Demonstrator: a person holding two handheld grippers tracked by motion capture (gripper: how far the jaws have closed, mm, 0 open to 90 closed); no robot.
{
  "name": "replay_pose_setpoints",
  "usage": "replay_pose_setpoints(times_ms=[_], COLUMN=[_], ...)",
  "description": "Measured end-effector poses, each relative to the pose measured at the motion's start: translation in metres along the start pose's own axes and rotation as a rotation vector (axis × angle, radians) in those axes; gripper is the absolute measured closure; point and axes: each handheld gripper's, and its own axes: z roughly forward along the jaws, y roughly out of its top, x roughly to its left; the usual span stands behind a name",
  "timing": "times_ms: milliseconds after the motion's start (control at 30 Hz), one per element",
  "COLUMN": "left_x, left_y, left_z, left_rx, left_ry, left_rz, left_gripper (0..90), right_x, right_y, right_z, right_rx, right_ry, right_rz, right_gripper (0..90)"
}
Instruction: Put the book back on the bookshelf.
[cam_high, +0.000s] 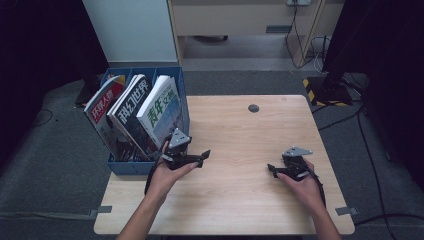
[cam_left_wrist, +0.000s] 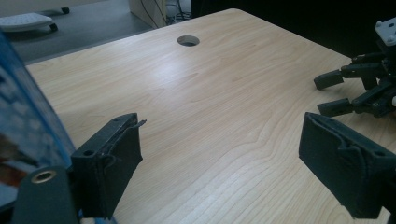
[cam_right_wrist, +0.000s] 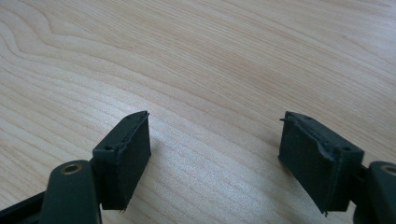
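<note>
Resting over a wooden table (cam_high: 240, 150), left gripper (cam_high: 202, 156) beside a blue magazine rack (cam_high: 131, 169), jaws wide and empty, right gripper (cam_high: 271, 170) well apart, jaws wide, empty.

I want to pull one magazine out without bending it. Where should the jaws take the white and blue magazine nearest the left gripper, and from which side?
Grip the white and blue magazine at its raised top edge, coming from above. It leans in the blue plastic file box, whose walls cover its lower part. The left gripper is open beside it, probably the handier one.
</note>
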Motion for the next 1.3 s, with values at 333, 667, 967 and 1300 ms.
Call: replay_pose_setpoints(times_ms=[333, 667, 967, 1300], left_x=[-0.016, -0.027, -0.030, -0.032], left_y=[-0.004, -0.012, -0.023, -0.030], left_z=[0.032, 0.059, 0.081, 0.107], left_rx=[0.050, 0.114, 0.178, 0.228], left_ry=[-0.042, -0.054, -0.032, 0.016], left_rz=[0.016, 0.037, 0.030, 0.042], left_gripper=[11.9, 11.4, 11.3, 11.3], right_x=[0.000, 0.000, 0.000, 0.000], right_y=[0.000, -0.001, -0.001, -0.002], right_z=[0.000, -0.001, -0.002, -0.002], right_rx=[-0.002, 0.000, 0.002, 0.002], right_ry=[-0.001, 0.001, 0.002, 0.001], right_rz=[-0.003, -0.005, -0.007, -0.007], right_gripper=[24.7, 24.7, 24.7, 23.4])
